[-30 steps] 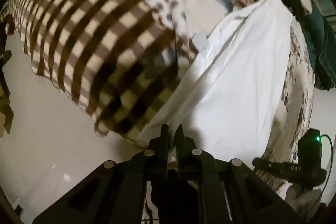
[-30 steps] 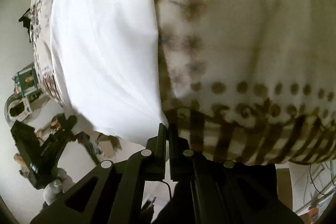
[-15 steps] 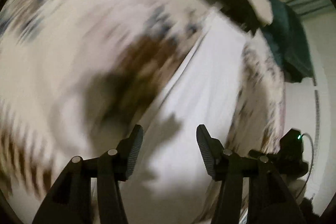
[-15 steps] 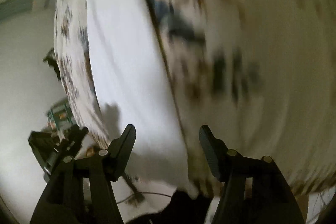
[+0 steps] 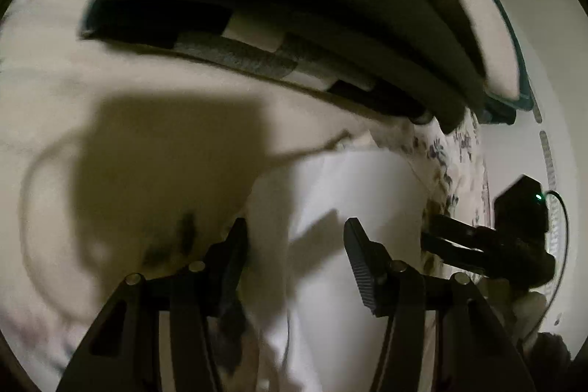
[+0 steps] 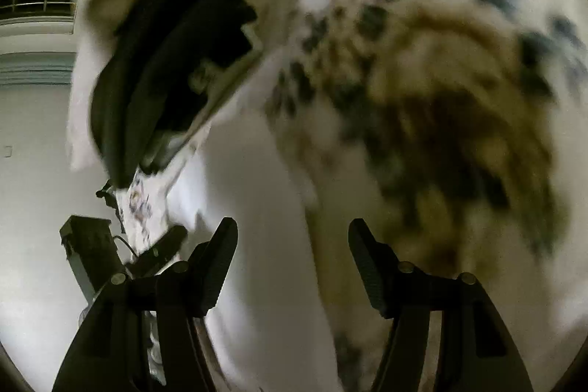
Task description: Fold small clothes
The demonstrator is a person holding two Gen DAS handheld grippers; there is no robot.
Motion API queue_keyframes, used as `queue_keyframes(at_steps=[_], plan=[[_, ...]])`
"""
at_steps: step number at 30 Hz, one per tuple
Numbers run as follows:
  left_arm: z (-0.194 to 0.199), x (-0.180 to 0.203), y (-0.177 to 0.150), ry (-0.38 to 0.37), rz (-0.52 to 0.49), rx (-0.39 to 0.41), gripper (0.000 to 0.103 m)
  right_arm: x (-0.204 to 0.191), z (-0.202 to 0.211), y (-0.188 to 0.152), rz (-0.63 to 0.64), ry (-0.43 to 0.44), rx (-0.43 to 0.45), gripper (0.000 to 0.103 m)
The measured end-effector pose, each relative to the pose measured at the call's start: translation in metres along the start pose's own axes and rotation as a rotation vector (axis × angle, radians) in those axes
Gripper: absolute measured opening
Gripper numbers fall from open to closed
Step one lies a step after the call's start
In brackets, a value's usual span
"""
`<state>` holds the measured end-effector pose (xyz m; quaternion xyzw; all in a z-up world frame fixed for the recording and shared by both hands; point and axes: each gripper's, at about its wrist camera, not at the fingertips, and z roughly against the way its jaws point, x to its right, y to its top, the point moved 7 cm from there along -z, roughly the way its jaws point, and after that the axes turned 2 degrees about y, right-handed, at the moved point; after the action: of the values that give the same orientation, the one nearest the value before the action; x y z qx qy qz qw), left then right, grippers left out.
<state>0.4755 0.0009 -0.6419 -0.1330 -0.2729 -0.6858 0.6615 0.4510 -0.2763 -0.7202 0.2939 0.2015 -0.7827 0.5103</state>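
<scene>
A second ago both hand-held grippers pinched cloth; now the left hand-held gripper (image 5: 296, 237) and right hand-held gripper (image 6: 292, 237) stand apart, empty. The smooth white folded garment (image 5: 352, 193) lies beneath them on the floral-printed bed cover (image 6: 459, 90), near stacked dark clothes (image 5: 294, 35).

Both grippers are matte black: the left gripper (image 5: 296, 245) has two angular fingers (image 5: 360, 263) with finely ribbed inner pads, carried on flat linkage arms pinned with round silver screws. The right gripper (image 6: 292, 247) is built alike, its ribbed fingers (image 6: 220, 259) on the same black struts with silver screw heads. At the right edge of the left wrist view, the other gripper's black boxy housing shows a small green light and a thin black cable.
</scene>
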Motion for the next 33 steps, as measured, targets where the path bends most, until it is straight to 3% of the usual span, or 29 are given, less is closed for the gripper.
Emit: queue_keyframes(at_steps=[6,10,11,12,13,14,16,26,33], plan=[[-0.009,-0.004,0.017,-0.085,0.042,0.025,0.05,-0.012,-0.025,0.029,0.058,0.016,-0.046,0.066],[-0.005,0.011,0.02,-0.092,-0.026,0.068,0.047,-0.028,-0.028,0.026,0.09,0.033,-0.043,0.065],[-0.004,0.015,0.019,-0.083,-0.051,0.076,0.045,-0.032,-0.029,0.026,0.097,0.038,-0.043,0.06],[-0.006,0.018,0.018,-0.058,-0.076,0.075,0.027,-0.033,-0.029,0.025,0.102,0.034,-0.042,0.053],[-0.01,0.018,0.019,-0.038,-0.089,0.071,0.017,-0.033,-0.028,0.023,0.101,0.029,-0.042,0.036],[-0.01,0.019,0.018,-0.031,-0.101,0.073,0.015,-0.033,-0.027,0.021,0.097,0.034,-0.038,0.021],[-0.004,0.022,0.017,-0.02,-0.115,0.09,0.01,-0.035,-0.022,0.013,0.096,0.044,-0.022,0.008],[0.07,0.047,-0.007,-0.054,-0.2,0.187,0.009,-0.081,0.043,-0.033,0.206,0.131,0.064,0.004],[0.129,0.058,-0.087,-0.068,-0.244,0.18,0.009,-0.097,0.083,-0.114,0.254,0.176,0.05,0.004]])
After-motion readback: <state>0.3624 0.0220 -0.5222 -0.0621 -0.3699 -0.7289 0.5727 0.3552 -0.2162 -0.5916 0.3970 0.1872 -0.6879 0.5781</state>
